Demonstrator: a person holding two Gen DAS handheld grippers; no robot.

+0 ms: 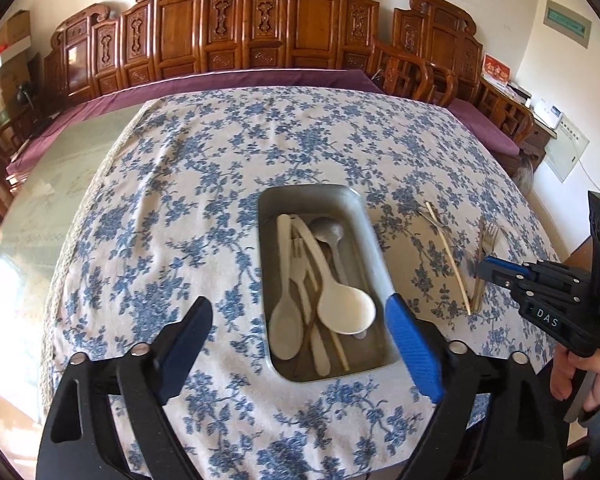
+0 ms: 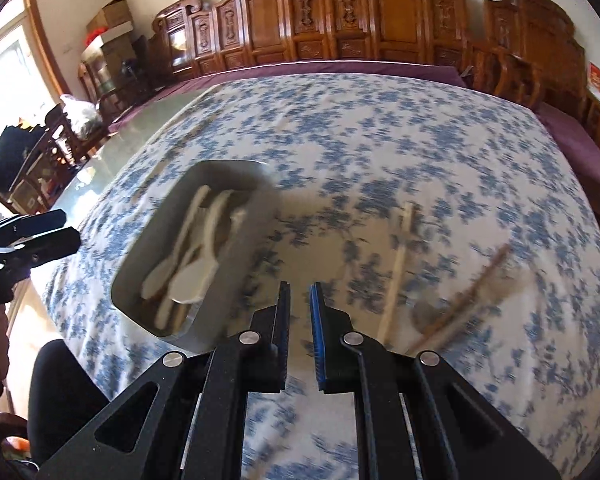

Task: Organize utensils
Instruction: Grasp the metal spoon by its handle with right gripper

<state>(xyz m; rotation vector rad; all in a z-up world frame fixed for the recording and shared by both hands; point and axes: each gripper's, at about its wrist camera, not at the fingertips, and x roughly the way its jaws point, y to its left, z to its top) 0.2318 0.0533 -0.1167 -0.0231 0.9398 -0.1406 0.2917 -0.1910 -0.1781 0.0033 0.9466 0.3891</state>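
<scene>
A grey metal tray [image 1: 274, 208] sits on the blue-flowered tablecloth and holds white spoons, a white fork, a grey spoon [image 1: 329, 233] and chopsticks. A large white spoon [image 1: 346, 312] lies on top. My left gripper [image 1: 298, 330] is open, its fingers on either side of the tray's near end. On the cloth right of the tray lie a pale chopstick [image 1: 450, 262] and a metal fork [image 1: 485, 248]. My right gripper [image 2: 300, 316] hovers over the cloth right of the tray [image 2: 140, 264], empty, jaws a narrow gap apart; it also shows in the left wrist view [image 1: 486, 270].
The table's bare glass top [image 1: 60, 184] lies left of the cloth. Carved wooden chairs [image 1: 260, 28] with a purple cushion line the far side. A side table with papers [image 1: 548, 120] stands at the right. The right wrist view is motion-blurred.
</scene>
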